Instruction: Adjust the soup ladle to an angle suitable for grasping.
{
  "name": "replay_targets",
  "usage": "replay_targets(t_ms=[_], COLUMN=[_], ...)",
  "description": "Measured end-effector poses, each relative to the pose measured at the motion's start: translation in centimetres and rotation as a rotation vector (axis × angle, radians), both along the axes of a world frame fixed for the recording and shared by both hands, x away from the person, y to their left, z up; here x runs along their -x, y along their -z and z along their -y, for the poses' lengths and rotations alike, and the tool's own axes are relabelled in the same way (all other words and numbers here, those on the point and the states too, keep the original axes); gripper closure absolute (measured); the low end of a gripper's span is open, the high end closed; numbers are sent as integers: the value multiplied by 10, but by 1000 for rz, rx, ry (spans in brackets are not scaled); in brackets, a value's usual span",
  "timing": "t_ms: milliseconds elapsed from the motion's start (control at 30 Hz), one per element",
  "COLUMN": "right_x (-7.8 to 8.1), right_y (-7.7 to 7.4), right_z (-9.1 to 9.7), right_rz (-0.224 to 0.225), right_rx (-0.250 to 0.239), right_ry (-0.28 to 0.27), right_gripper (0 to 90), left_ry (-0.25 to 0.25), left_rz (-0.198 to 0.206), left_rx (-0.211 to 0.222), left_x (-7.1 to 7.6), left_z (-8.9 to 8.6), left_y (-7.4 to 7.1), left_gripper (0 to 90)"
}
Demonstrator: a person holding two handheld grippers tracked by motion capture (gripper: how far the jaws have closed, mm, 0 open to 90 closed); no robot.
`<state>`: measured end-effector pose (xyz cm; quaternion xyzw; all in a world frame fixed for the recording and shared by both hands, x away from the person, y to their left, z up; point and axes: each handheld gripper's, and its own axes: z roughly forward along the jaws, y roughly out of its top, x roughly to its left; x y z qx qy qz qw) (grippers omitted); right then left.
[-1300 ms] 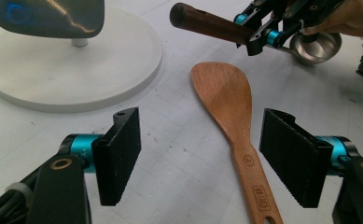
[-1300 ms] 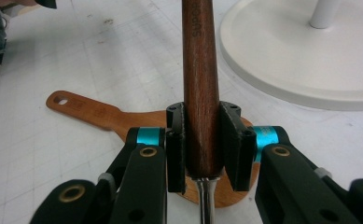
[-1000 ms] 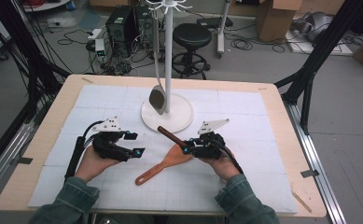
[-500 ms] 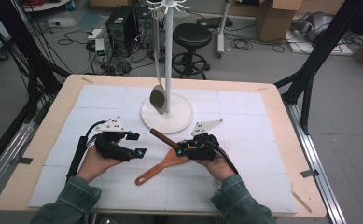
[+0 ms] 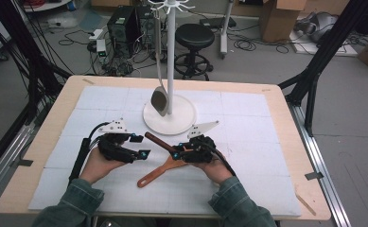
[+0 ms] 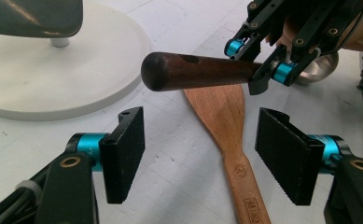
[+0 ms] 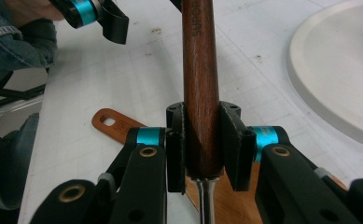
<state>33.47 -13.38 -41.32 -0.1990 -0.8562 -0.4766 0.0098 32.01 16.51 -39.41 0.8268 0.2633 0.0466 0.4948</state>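
White table mat (image 5: 248, 118), right tongs (image 7: 202, 144) clamping dark wooden handle (image 7: 198, 70), utensil head hidden

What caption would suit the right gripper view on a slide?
Right tool clamped on a dark wooden handle above a flat wooden spatula, with the white stand base alongside.

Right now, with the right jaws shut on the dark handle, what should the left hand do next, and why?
Probably ease the left gripper forward and close on the dark handle: its free end lies just ahead of the open jaws, while the right gripper holds it.
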Motion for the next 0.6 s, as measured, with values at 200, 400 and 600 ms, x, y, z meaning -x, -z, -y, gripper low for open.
replay_targets(t_ms=[200,400,600], right_x=[1,2,2], right_y=[-1,-1,-1], right_z=[-6,-12,-16], right_rz=[-1,-14,-11], right_rx=[-8,-15,-23], right_ry=[-13,-27,-30], right_gripper=[736,735,735], left_ry=[-2,3,0], left_rz=[-3,-2,-2], left_rx=[-2,2,2], left_x=[-1,-1,-1], left_z=[2,5,5], left_y=[0,0,0], left_gripper=[339,353,364])
